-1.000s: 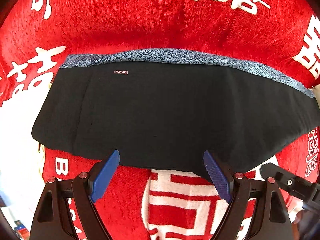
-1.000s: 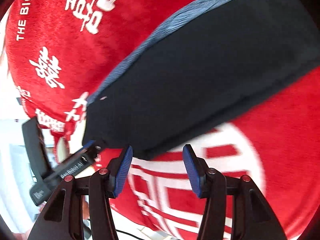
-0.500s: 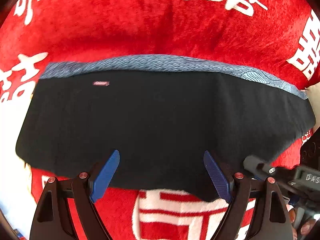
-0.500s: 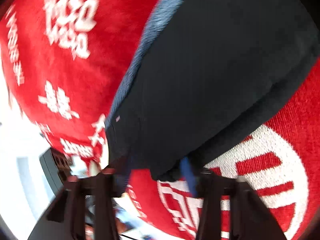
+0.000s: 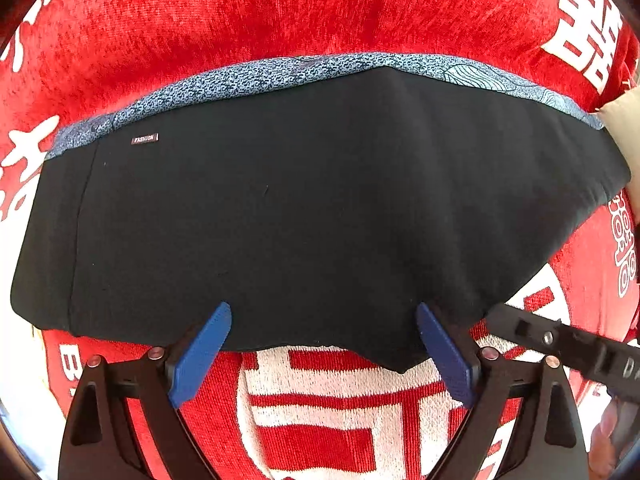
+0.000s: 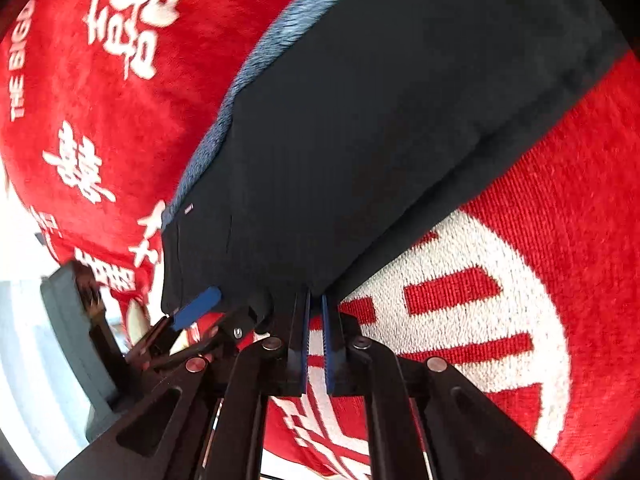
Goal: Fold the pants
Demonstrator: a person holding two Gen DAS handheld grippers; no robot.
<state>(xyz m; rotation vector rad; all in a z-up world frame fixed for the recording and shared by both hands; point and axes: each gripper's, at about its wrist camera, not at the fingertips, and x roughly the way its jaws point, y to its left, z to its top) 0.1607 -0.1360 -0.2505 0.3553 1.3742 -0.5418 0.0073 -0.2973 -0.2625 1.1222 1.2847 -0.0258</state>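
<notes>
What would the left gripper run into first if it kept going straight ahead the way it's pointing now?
The near hem of the black pants. The left gripper is wide open, with its blue fingertips already at that edge, so the fabric would probably slide between them. How high it is above the red blanket is unclear.

The pants (image 5: 320,208) lie flat on the blanket (image 5: 320,8), waistband (image 5: 304,74) along the far side. The left gripper (image 5: 324,356) sits at their near edge, fingers (image 5: 200,354) spread over it. The right gripper (image 6: 315,336) meets the same edge further right, beside the left one.
</notes>
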